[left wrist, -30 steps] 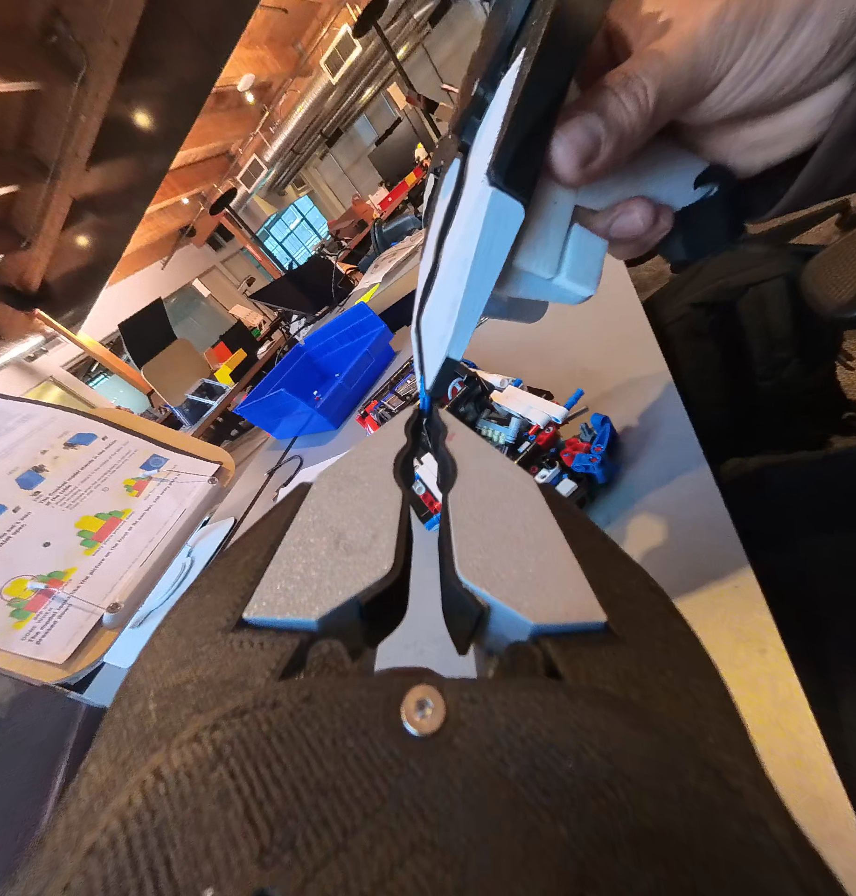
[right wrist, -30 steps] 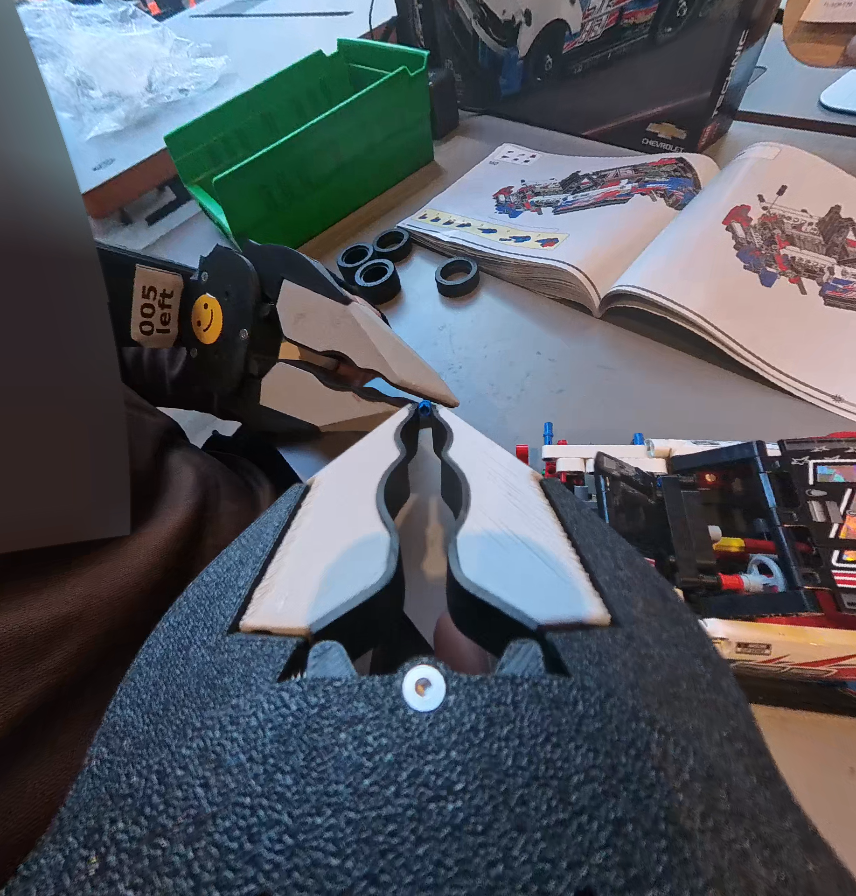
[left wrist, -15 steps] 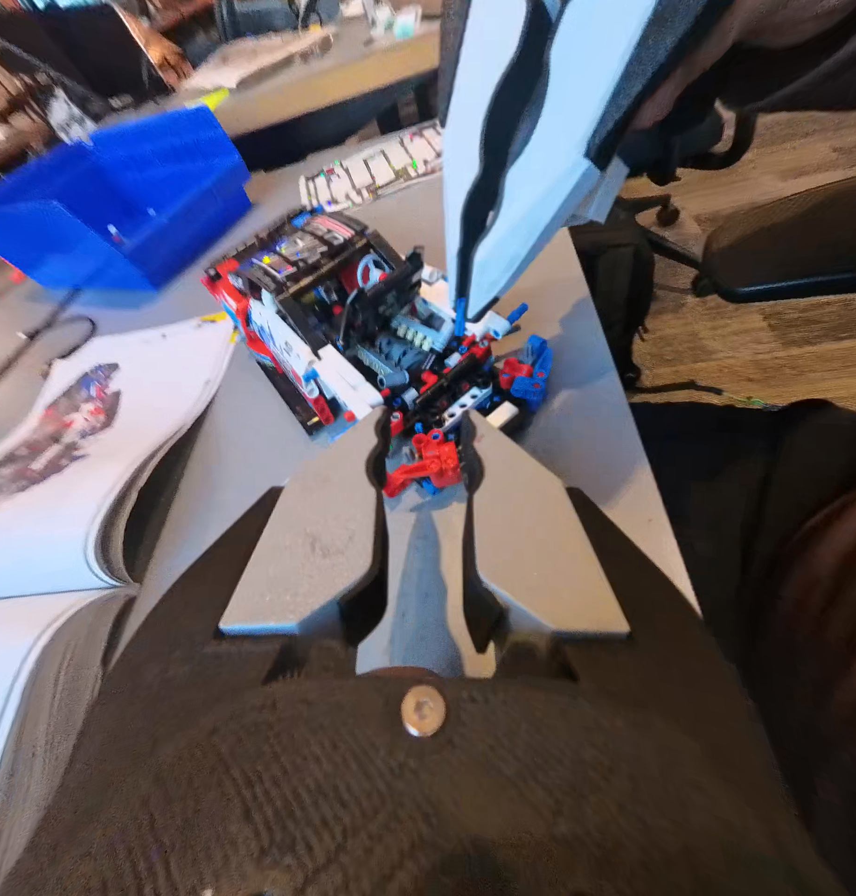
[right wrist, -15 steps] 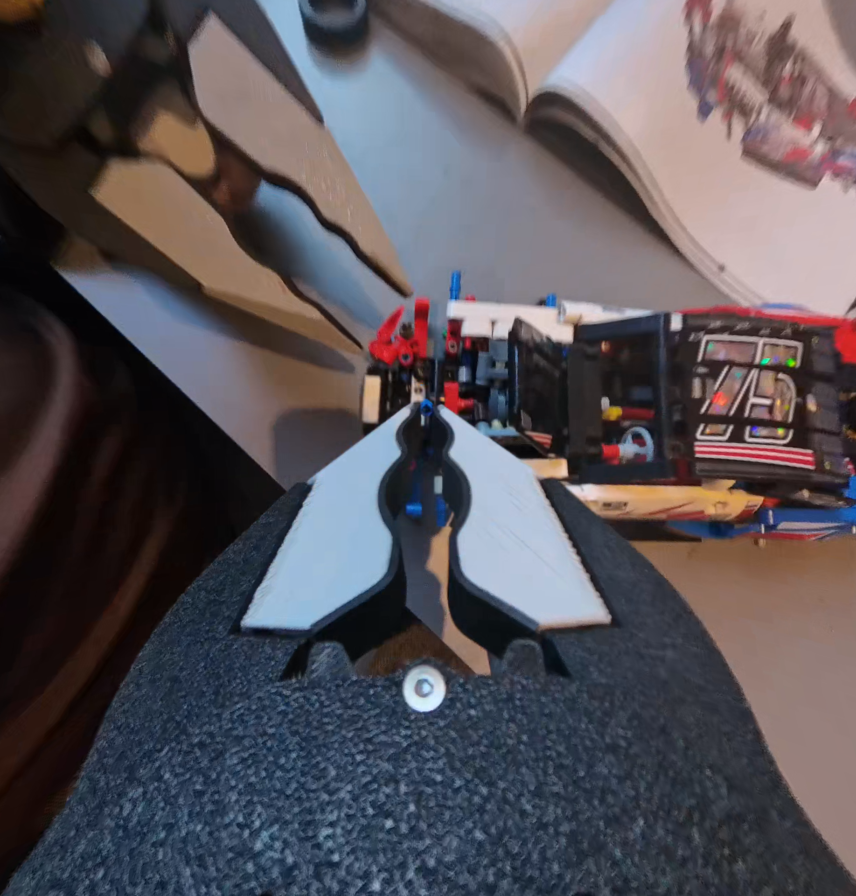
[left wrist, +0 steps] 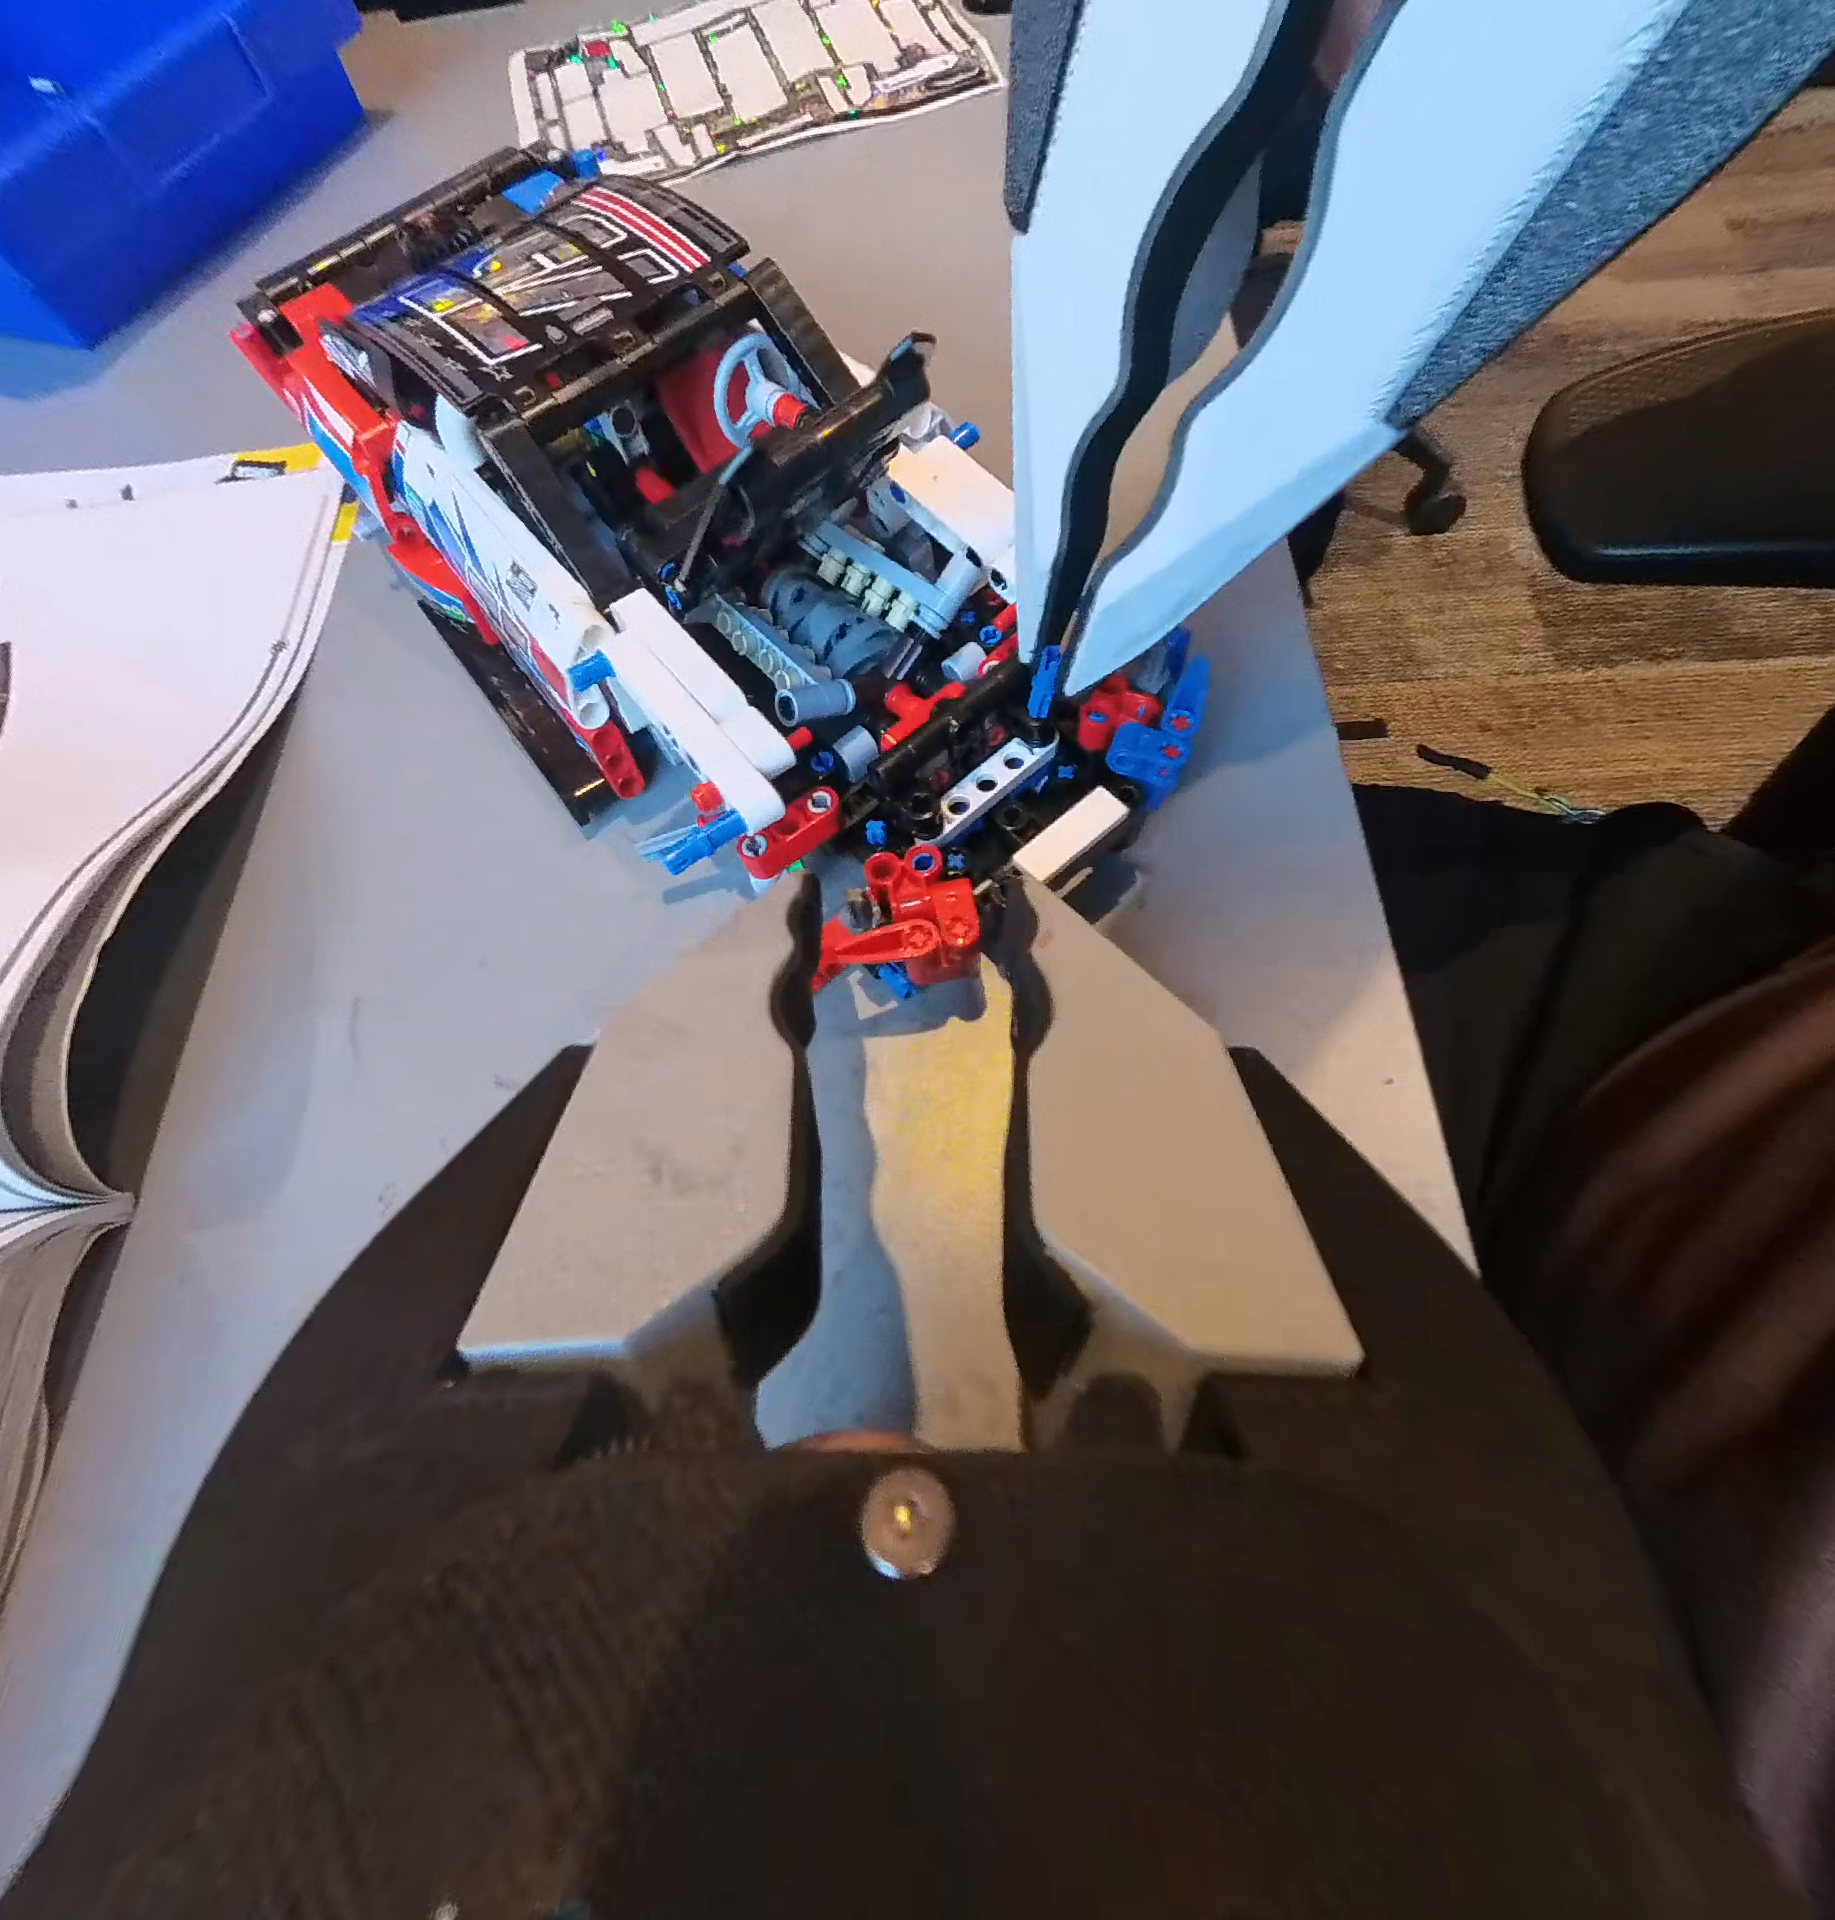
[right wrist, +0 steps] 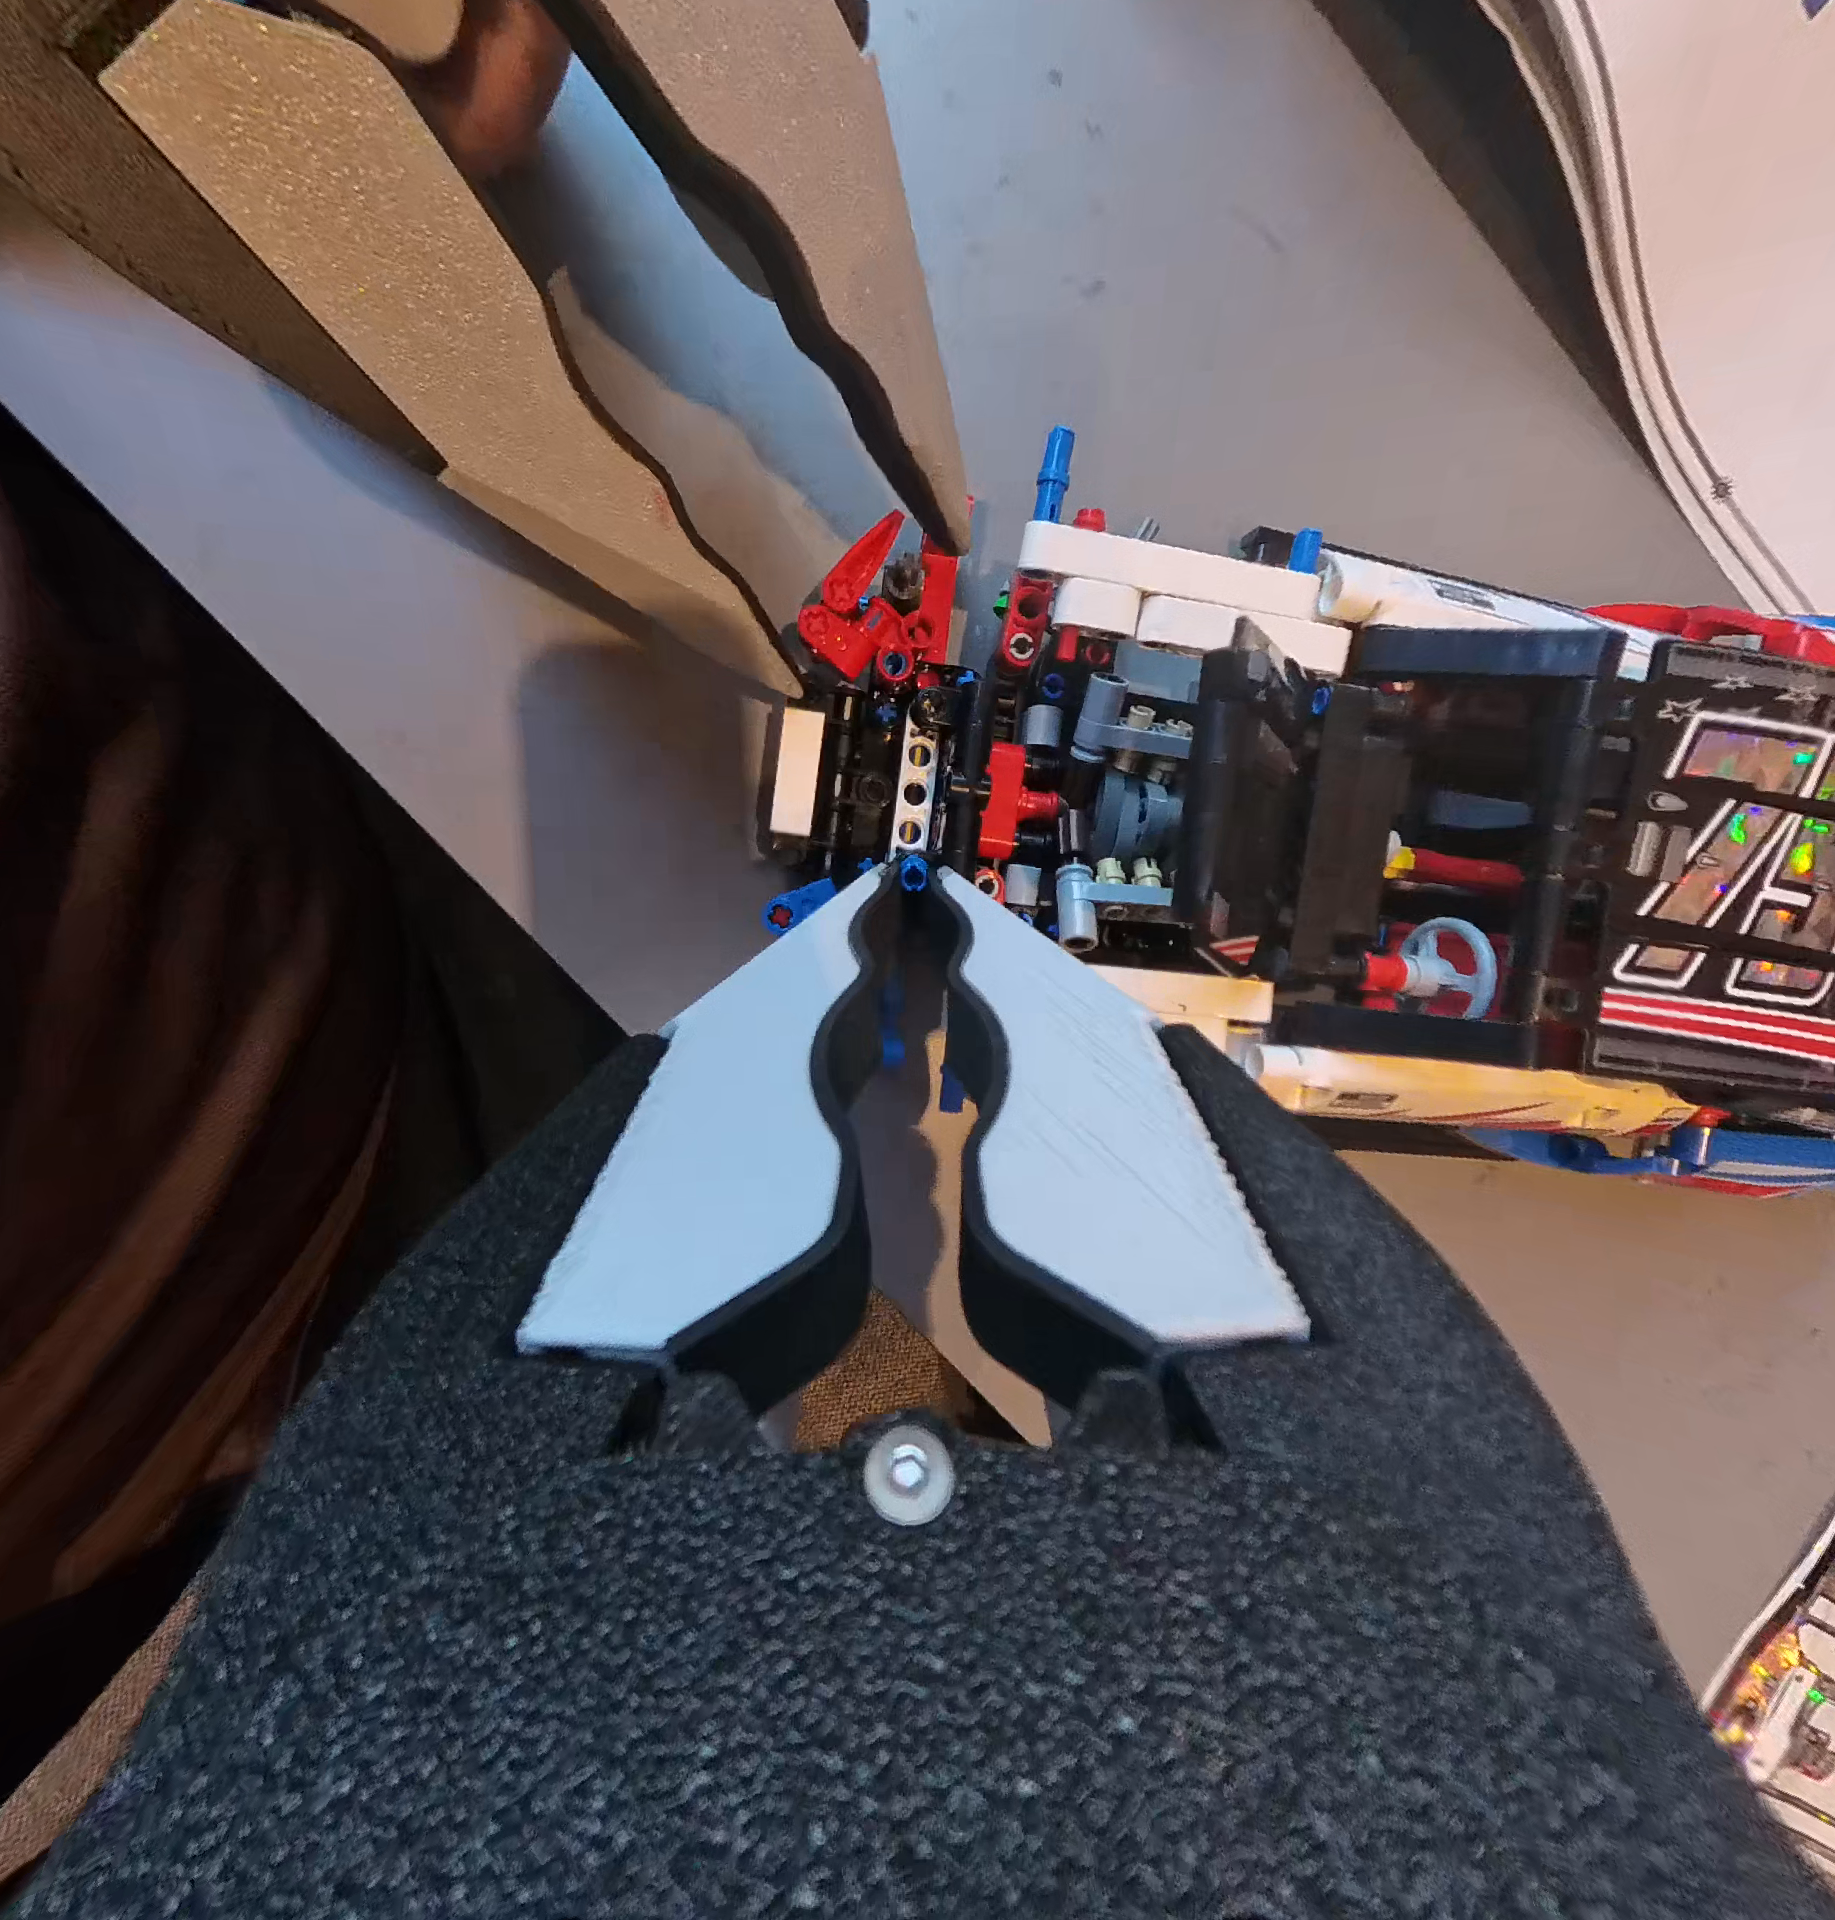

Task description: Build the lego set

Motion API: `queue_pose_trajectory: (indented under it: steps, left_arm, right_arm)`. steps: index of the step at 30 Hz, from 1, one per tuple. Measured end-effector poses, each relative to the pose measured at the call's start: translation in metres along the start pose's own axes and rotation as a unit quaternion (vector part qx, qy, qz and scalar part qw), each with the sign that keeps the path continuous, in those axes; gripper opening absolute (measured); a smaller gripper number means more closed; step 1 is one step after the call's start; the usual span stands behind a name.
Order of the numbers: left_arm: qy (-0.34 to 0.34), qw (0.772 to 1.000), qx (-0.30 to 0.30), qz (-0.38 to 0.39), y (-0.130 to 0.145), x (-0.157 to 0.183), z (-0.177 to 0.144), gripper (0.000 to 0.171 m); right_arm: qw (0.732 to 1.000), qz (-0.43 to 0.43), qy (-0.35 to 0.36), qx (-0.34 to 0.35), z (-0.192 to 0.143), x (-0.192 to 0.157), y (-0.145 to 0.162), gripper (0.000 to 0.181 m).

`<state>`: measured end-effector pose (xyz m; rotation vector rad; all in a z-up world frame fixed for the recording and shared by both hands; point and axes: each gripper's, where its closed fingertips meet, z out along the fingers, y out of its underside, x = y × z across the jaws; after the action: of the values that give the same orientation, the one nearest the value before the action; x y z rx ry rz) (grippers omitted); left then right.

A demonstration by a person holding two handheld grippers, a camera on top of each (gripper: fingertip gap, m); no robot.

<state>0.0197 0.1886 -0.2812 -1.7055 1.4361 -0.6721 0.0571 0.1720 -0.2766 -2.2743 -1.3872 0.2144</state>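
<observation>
The partly built lego race car (left wrist: pixel 539 416) lies on the grey table with its open front end toward me; it also shows in the right wrist view (right wrist: pixel 1464 831). My right gripper (right wrist: pixel 911 883) is shut on a small blue pin (right wrist: pixel 911 871) and holds it against the car's front frame. It comes down from above in the left wrist view (left wrist: pixel 1048 670). My left gripper (left wrist: pixel 913 888) is open, and its fingertips straddle the red steering piece (left wrist: pixel 908 925) at the car's nose. I cannot tell whether they touch it. The left gripper shows in the right wrist view (right wrist: pixel 871 613).
The open instruction book (left wrist: pixel 113 727) lies left of the car. A blue bin (left wrist: pixel 113 156) and a sticker sheet (left wrist: pixel 747 83) lie beyond it. The table edge runs close on the right, with a chair (left wrist: pixel 1723 468) past it. A person's dark-clothed lap is near. Some 5 cm of space lies between my two pairs of fingers.
Both grippers swung down from mid-air to the car's front end. The left jaws opened around the red piece. The right gripper brought the blue pin to the front frame.
</observation>
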Motion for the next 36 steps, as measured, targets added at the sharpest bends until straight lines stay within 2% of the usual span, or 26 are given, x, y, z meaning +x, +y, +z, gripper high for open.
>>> queue_pose_trajectory:
  steps: [4,16,25,36]
  left_arm:
    - [0.015,1.000,-0.002,-0.008,0.0007,0.0019,0.0009,0.027]
    - [0.030,0.999,-0.004,-0.025,0.0014,0.0019,0.0014,0.027]
    - [0.029,0.999,-0.005,-0.031,0.0017,0.0007,0.0013,0.025]
    - [0.029,0.999,-0.005,-0.033,0.0019,0.0004,0.0013,0.025]
  right_arm:
    - [1.000,-0.014,-0.002,-0.019,0.0000,0.0000,0.0005,0.003]
    - [0.993,-0.075,-0.013,-0.088,0.0026,-0.0002,0.0013,0.004]
    - [0.994,-0.071,-0.030,-0.081,0.0030,-0.0003,0.0017,0.004]
    - [0.998,-0.042,-0.038,-0.039,0.0033,-0.0005,0.0018,0.004]
